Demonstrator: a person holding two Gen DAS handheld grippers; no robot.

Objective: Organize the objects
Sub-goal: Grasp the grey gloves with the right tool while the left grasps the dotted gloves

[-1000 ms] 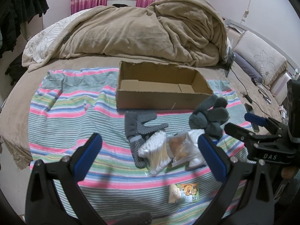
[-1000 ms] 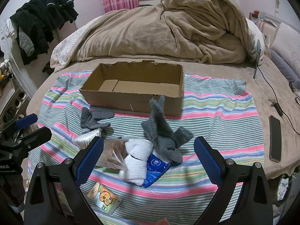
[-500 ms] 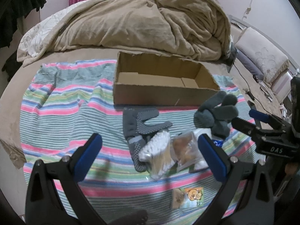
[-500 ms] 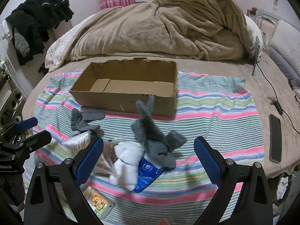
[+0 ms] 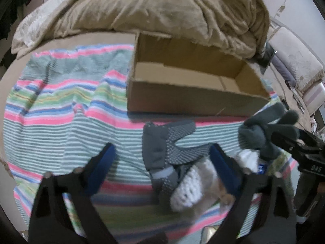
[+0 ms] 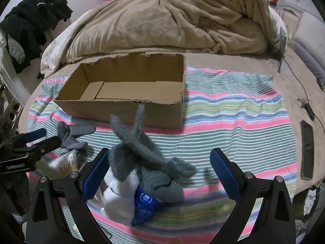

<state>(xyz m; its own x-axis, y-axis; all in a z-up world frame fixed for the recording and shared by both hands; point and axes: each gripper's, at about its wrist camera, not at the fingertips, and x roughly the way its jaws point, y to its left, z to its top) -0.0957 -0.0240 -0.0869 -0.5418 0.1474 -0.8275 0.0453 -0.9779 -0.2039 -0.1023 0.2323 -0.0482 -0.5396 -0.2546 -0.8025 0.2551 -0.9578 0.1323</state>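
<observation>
The left gripper (image 5: pixel 162 158) holds its 2 blue-padded fingers wide apart, gripping nothing, low over the dotted grey sock (image 5: pixel 162 142), with the cotton-swab bag (image 5: pixel 189 189) just at its right finger. The right gripper (image 6: pixel 160 166) is equally spread and holds nothing, framing the fuzzy grey gloves (image 6: pixel 146 162) that lie on the white sock (image 6: pixel 119 197) and blue packet (image 6: pixel 144 205). To do the pick well, each gripper probably needs to settle on 1 item and pinch only its top layer, since the pile overlaps. The cardboard box (image 6: pixel 121 109) lies just beyond the pile with nothing in it, its near wall low, so a short lift should clear it. The striped cloth (image 6: pixel 233 126) gives open room to the right; the phone (image 6: pixel 306 154) lies near the bed edge.
</observation>
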